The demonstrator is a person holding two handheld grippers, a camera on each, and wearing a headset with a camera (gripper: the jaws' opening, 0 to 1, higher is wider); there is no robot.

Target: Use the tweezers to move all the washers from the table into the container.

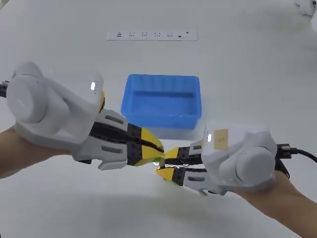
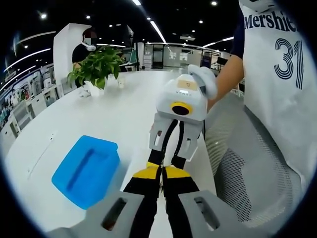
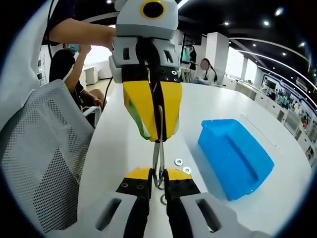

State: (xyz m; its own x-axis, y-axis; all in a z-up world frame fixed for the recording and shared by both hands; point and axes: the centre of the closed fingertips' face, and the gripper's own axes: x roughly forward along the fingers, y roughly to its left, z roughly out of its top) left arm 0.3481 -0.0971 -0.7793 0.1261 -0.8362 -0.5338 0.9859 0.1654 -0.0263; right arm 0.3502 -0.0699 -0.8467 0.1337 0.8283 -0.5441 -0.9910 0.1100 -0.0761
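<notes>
Here, left gripper [image 2: 161,173]: jaws clamped on tweezers [image 3: 158,144]
Right gripper [image 3: 157,174]: jaws pinching them too (opposite end)
Washers [image 3: 178,161]: beside container [image 3: 235,153]

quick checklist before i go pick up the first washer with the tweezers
1. Left gripper shut on the tweezers: ok.
2. Right gripper has a firm hold on the tweezers: cannot tell.
3. Washers in sight on the table: ok, three lie near the right gripper's tips.
4. Container open and unobstructed: ok.
5. All washers moved into the container: not ok.
</notes>
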